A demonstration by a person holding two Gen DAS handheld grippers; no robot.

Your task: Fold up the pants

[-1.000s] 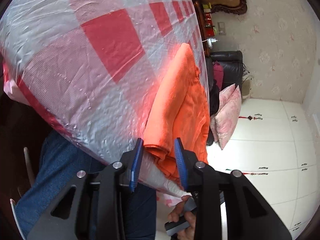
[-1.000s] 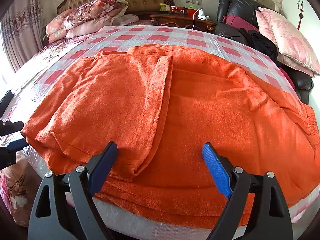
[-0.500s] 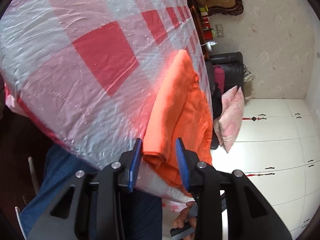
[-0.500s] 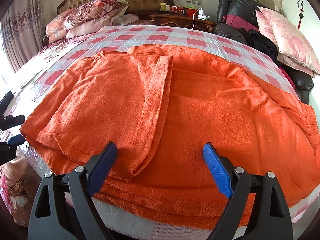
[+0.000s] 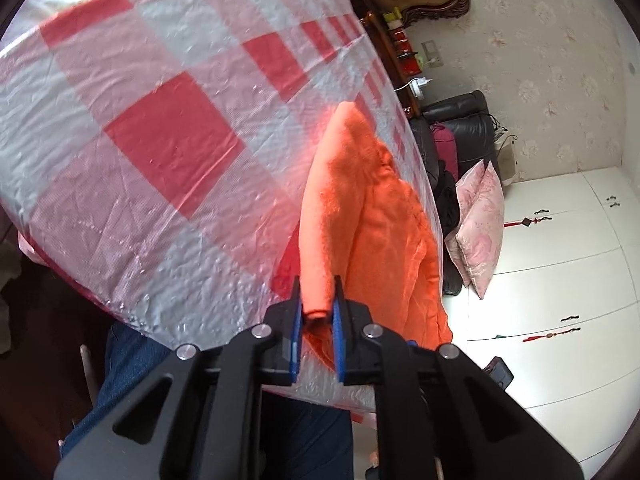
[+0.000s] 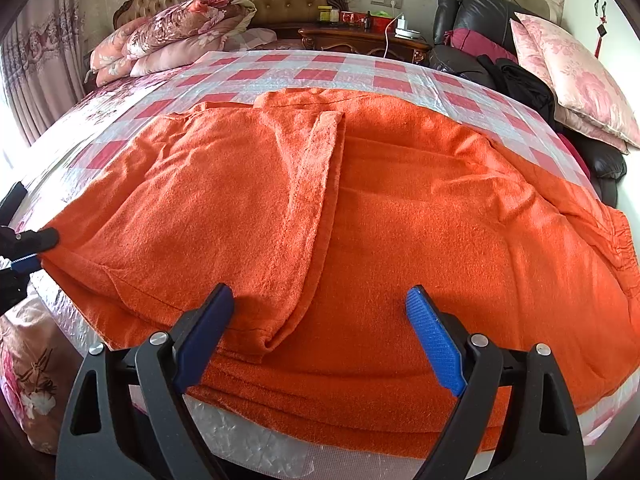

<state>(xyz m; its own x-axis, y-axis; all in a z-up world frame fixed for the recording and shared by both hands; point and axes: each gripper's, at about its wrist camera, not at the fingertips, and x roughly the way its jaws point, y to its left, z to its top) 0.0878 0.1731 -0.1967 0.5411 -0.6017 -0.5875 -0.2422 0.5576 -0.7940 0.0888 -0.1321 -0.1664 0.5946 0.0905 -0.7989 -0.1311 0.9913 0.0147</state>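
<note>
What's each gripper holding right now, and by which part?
Left gripper has just closed on the orange pants at a folded corner; right gripper is open, holding nothing.

Pants (image 6: 400, 208) atop bed (image 6: 320, 68), pillows (image 6: 180, 32) behind

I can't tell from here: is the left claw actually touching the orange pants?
Touching. The left wrist view shows the left claw, whose jaws have just been closing, pinching a fold of the pants between its blue pads.

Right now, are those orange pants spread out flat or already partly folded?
Partly folded. The orange pants lie on the bed with one section doubled over the other, its edge running down the middle.
</note>
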